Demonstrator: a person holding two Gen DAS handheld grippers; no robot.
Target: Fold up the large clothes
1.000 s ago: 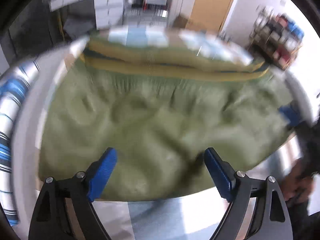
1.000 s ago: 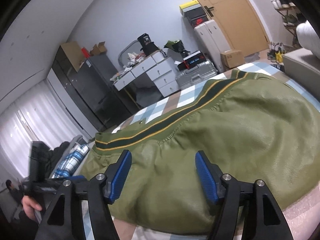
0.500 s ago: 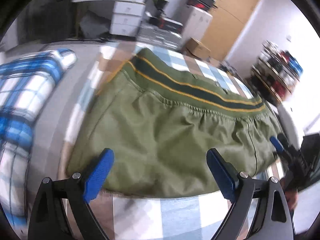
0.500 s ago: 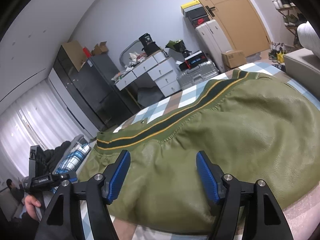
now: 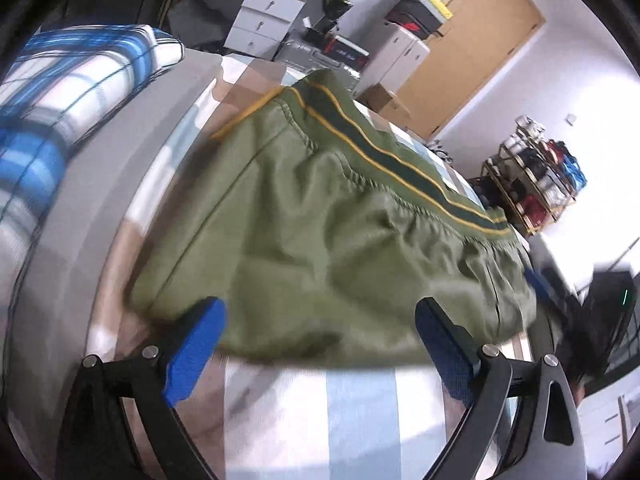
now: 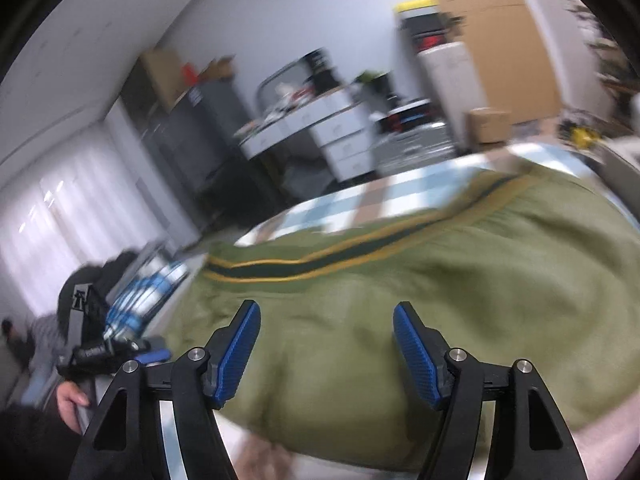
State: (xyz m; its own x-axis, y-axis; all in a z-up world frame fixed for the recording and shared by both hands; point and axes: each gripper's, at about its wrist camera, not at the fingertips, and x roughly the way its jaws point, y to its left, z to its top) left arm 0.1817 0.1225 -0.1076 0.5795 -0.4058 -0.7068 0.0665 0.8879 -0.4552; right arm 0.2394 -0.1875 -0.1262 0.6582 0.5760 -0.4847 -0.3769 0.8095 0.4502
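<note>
An olive-green jacket [image 5: 320, 232] lies folded on a checked bedcover, its dark green and yellow striped hem [image 5: 384, 160] on the far side. My left gripper [image 5: 320, 328] hovers open just above the jacket's near edge, nothing between its blue pads [image 5: 192, 344]. In the right wrist view the same jacket [image 6: 460, 300] fills the lower half, and my right gripper [image 6: 326, 340] stands open over it, empty. The left gripper [image 6: 132, 354] also shows at the jacket's left end in that view, with a hand [image 6: 70, 400] holding it.
A blue plaid pillow [image 5: 60, 112] lies on the bed to the left. Past the bed stand white drawers [image 5: 268, 12], suitcases and boxes [image 5: 400, 48], a wooden door [image 5: 480, 52] and a shoe rack [image 5: 536, 176]. A curtain [image 6: 60, 216] covers the left wall.
The left view has swung round so the jacket now runs diagonally and sits closer. The right gripper has lifted and rolled, blurring its view. Both stay open and empty.
</note>
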